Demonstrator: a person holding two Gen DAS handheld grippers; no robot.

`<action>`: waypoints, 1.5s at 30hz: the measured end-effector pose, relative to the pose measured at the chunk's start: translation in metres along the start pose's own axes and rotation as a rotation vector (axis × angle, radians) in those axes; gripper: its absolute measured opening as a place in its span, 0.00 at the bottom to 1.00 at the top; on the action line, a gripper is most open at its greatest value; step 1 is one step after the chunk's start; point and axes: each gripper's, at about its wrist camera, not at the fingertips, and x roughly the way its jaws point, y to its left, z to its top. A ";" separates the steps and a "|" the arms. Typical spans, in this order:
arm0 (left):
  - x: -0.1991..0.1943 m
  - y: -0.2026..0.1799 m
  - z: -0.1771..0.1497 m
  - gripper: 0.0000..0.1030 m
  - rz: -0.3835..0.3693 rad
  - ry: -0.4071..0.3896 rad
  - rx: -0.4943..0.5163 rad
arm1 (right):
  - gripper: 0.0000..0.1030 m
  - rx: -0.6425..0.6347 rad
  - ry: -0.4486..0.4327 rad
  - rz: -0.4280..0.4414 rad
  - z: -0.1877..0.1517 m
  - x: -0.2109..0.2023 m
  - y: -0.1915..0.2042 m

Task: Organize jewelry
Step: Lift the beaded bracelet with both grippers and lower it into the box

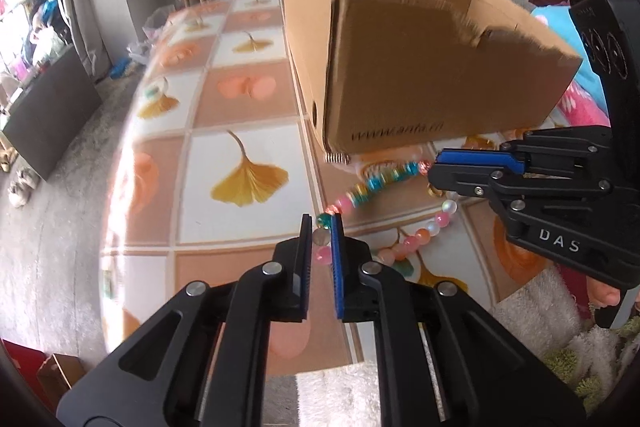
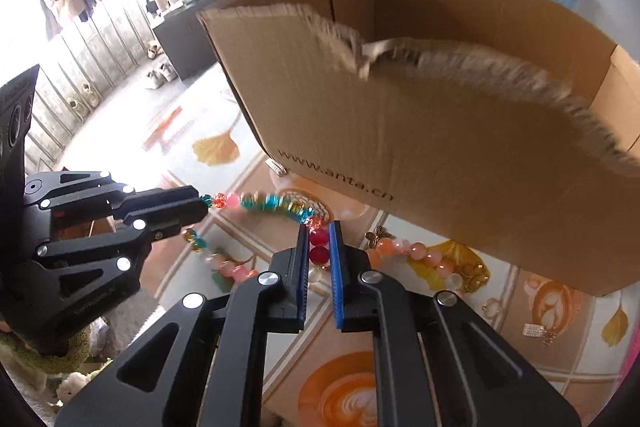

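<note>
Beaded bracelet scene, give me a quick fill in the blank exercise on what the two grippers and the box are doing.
1. The left gripper and the right gripper both pinch the same beaded ____.
2. The cardboard box behind it is open at the ____.
3. The tablecloth shows yellow ginkgo ____.
4. The box's near top edge looks ____.

Missing words: bracelet; top; leaves; torn

You have two tools, left tool [image 1: 322,227] and right tool [image 2: 320,239]; one bead string [image 2: 276,205]; one cardboard box [image 2: 460,155]; one small silver clasp [image 2: 536,331] on the surface.
</note>
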 end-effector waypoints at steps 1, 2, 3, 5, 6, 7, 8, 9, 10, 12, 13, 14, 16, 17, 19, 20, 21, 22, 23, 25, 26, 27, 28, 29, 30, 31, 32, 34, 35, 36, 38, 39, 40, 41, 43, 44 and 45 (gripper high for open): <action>-0.008 -0.001 0.002 0.08 0.005 -0.015 0.002 | 0.10 -0.009 -0.021 -0.002 0.000 -0.011 0.002; -0.024 -0.003 0.006 0.08 0.019 -0.054 0.013 | 0.10 -0.017 -0.048 0.001 0.001 -0.023 0.005; -0.036 -0.006 0.010 0.08 0.031 -0.083 0.026 | 0.10 -0.022 -0.068 0.007 0.001 -0.033 0.006; -0.063 -0.012 0.021 0.08 0.049 -0.149 0.055 | 0.10 -0.038 -0.123 0.015 0.004 -0.057 0.010; -0.074 -0.015 0.027 0.08 0.054 -0.179 0.069 | 0.10 -0.050 -0.163 0.015 0.008 -0.073 0.012; -0.087 -0.018 0.035 0.08 0.058 -0.221 0.090 | 0.10 -0.063 -0.205 0.015 0.013 -0.087 0.013; -0.096 -0.021 0.042 0.08 0.062 -0.255 0.108 | 0.10 -0.072 -0.233 0.014 0.017 -0.097 0.013; -0.106 -0.026 0.052 0.08 0.069 -0.297 0.134 | 0.10 -0.093 -0.283 0.004 0.025 -0.113 0.011; -0.113 -0.030 0.063 0.08 0.077 -0.332 0.161 | 0.10 -0.107 -0.310 -0.005 0.031 -0.123 0.007; -0.121 -0.037 0.084 0.08 0.070 -0.385 0.199 | 0.10 -0.129 -0.347 -0.026 0.048 -0.137 -0.002; -0.122 -0.040 0.097 0.08 0.054 -0.398 0.216 | 0.10 -0.134 -0.352 -0.027 0.057 -0.140 -0.009; -0.118 -0.043 0.108 0.08 0.042 -0.399 0.223 | 0.10 -0.133 -0.346 -0.025 0.067 -0.142 -0.018; -0.104 -0.044 0.134 0.08 -0.009 -0.367 0.234 | 0.10 -0.102 -0.287 0.003 0.091 -0.132 -0.046; -0.098 -0.046 0.142 0.08 -0.022 -0.347 0.237 | 0.10 -0.086 -0.258 0.018 0.100 -0.126 -0.054; -0.074 -0.046 0.161 0.08 -0.033 -0.283 0.248 | 0.10 -0.036 -0.158 0.056 0.119 -0.105 -0.082; -0.056 -0.046 0.171 0.08 -0.041 -0.234 0.254 | 0.10 -0.001 -0.097 0.088 0.127 -0.090 -0.096; -0.038 -0.046 0.178 0.08 -0.047 -0.180 0.256 | 0.10 0.019 -0.048 0.112 0.132 -0.076 -0.103; -0.020 -0.045 0.183 0.08 -0.064 -0.119 0.264 | 0.10 0.043 0.003 0.134 0.134 -0.062 -0.111; -0.009 -0.045 0.184 0.08 -0.074 -0.084 0.262 | 0.10 0.053 0.039 0.147 0.134 -0.051 -0.116; 0.015 -0.045 0.185 0.08 -0.082 0.004 0.268 | 0.10 0.066 0.135 0.166 0.136 -0.026 -0.125; 0.024 -0.048 0.185 0.08 -0.082 0.037 0.275 | 0.10 0.069 0.174 0.171 0.136 -0.016 -0.126; 0.035 -0.049 0.185 0.08 -0.075 0.070 0.291 | 0.10 0.071 0.222 0.185 0.133 -0.004 -0.126; 0.043 -0.052 0.185 0.08 -0.063 0.097 0.314 | 0.10 0.076 0.267 0.197 0.130 0.007 -0.126; 0.048 -0.052 0.183 0.08 -0.058 0.116 0.334 | 0.10 0.076 0.297 0.203 0.128 0.015 -0.125; 0.052 -0.054 0.182 0.08 -0.053 0.133 0.353 | 0.10 0.076 0.338 0.211 0.126 0.024 -0.125; 0.058 -0.058 0.180 0.08 -0.043 0.156 0.378 | 0.10 0.079 0.376 0.219 0.125 0.033 -0.125; 0.062 -0.059 0.179 0.08 -0.033 0.173 0.399 | 0.10 0.082 0.411 0.228 0.125 0.039 -0.124; 0.070 -0.061 0.178 0.08 -0.021 0.201 0.427 | 0.10 0.084 0.449 0.239 0.125 0.049 -0.123; 0.073 -0.061 0.176 0.08 -0.012 0.220 0.440 | 0.10 0.082 0.466 0.238 0.124 0.052 -0.121; 0.074 -0.062 0.174 0.08 -0.011 0.229 0.448 | 0.10 0.081 0.475 0.240 0.125 0.055 -0.120; 0.077 -0.061 0.173 0.09 -0.006 0.235 0.461 | 0.10 0.087 0.487 0.243 0.123 0.061 -0.118; 0.076 -0.060 0.174 0.09 -0.002 0.228 0.463 | 0.10 0.090 0.491 0.248 0.123 0.062 -0.117; 0.074 -0.059 0.174 0.09 -0.002 0.222 0.462 | 0.10 0.098 0.485 0.256 0.123 0.061 -0.118; 0.073 -0.058 0.175 0.09 0.000 0.223 0.461 | 0.10 0.102 0.478 0.259 0.124 0.061 -0.119; 0.068 -0.056 0.175 0.12 0.000 0.215 0.455 | 0.10 0.108 0.451 0.255 0.129 0.060 -0.123; 0.067 -0.055 0.175 0.16 0.004 0.208 0.450 | 0.10 0.112 0.435 0.252 0.130 0.057 -0.126; 0.060 -0.052 0.177 0.19 0.010 0.183 0.439 | 0.11 0.122 0.405 0.256 0.130 0.050 -0.128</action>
